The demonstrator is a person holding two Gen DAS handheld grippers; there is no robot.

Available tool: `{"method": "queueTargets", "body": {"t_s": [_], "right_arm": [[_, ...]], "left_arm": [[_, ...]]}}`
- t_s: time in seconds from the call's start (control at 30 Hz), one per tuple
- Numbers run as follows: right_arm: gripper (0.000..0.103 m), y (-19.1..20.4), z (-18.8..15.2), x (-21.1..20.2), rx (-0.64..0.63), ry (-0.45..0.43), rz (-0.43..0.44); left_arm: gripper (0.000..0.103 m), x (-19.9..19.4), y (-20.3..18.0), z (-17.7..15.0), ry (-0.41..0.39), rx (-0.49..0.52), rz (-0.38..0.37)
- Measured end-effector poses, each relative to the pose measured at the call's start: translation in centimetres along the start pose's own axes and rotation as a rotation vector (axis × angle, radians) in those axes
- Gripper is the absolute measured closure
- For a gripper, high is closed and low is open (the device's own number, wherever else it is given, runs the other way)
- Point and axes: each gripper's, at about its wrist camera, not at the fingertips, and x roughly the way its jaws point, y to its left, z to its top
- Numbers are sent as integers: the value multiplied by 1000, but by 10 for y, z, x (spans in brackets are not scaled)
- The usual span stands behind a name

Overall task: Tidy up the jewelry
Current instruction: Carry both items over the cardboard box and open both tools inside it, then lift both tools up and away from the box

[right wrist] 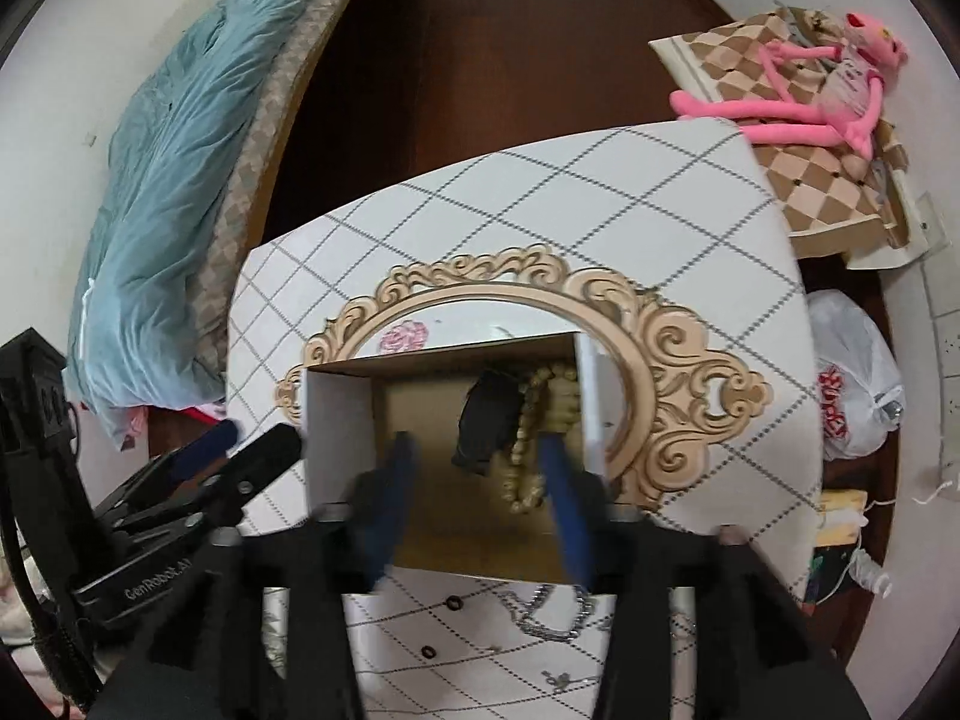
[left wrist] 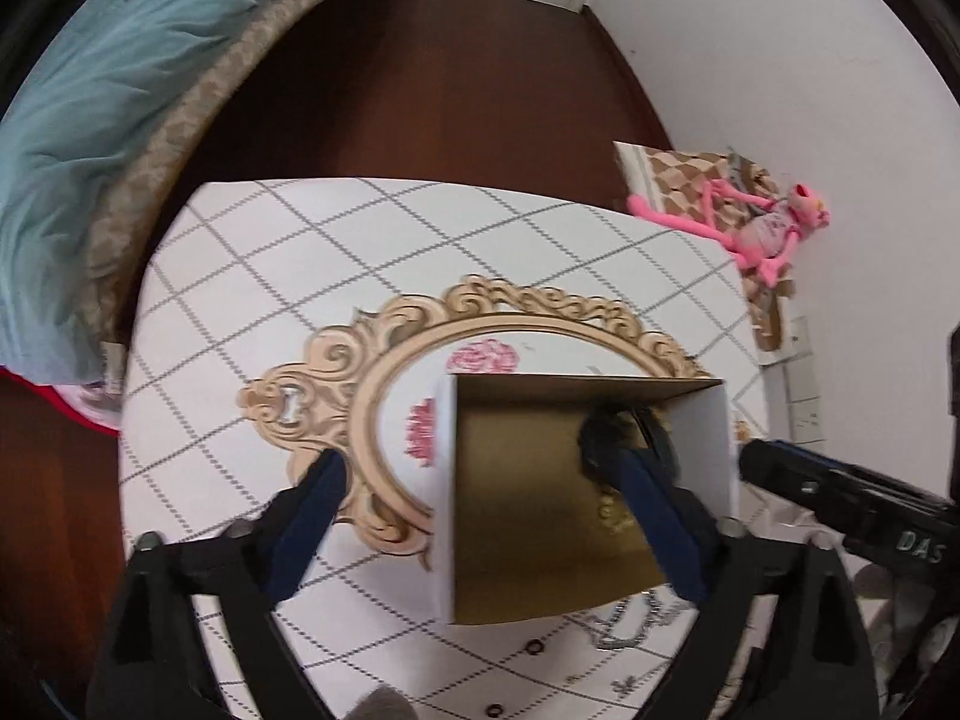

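An open cardboard box [left wrist: 528,516] [right wrist: 336,420] with white outer walls stands on an ornate oval mirror [left wrist: 372,384] [right wrist: 654,360]. Inside lie a black item [right wrist: 486,420] [left wrist: 600,432] and a beige bead string [right wrist: 528,444]. My left gripper [left wrist: 480,474] is open, its fingers astride the box's left wall. My right gripper [right wrist: 480,462] is open over the box, the bead string hanging between its fingers. A silver chain [right wrist: 546,612] [left wrist: 630,624] and small black rings [right wrist: 453,603] [left wrist: 533,647] lie on the table in front of the box.
The table [left wrist: 300,252] [right wrist: 690,192] has a white cover with a grey diamond grid. A bed with a blue quilt [left wrist: 78,120] [right wrist: 162,198] is at the left. A pink plush toy [right wrist: 840,90] [left wrist: 774,228] lies on a checked cushion at the right. A white plastic bag [right wrist: 852,384] sits by the table.
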Motion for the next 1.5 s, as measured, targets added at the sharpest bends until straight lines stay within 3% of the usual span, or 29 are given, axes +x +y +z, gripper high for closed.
{"method": "queueTargets", "body": {"t_s": [0.1,0.2,0.33,0.5,0.8,1.13,1.5], "right_arm": [[48,0,-7,-4,-30,-19,-60],[22,3,-18,-7,-80,-52,-164],[10,8,-38,-2,-138,-86,-302],[10,7,-57,10,-151,-92,-360],[7,14,-73,2,-143,-126,-357],[7,27,-101,-40,-152,-197,-331],[7,41,-147,-111,-161,-341,-358]], "left_arm": [[5,-3,4,-9,-30,9,59],[5,-7,6,-19,-73,18,113],[0,-10,6,-32,-115,31,179],[0,-9,8,-46,-124,41,229],[0,-27,4,-63,-142,37,237],[0,-72,-8,-85,-196,53,242],[0,-128,-22,-120,-284,75,227]]}}
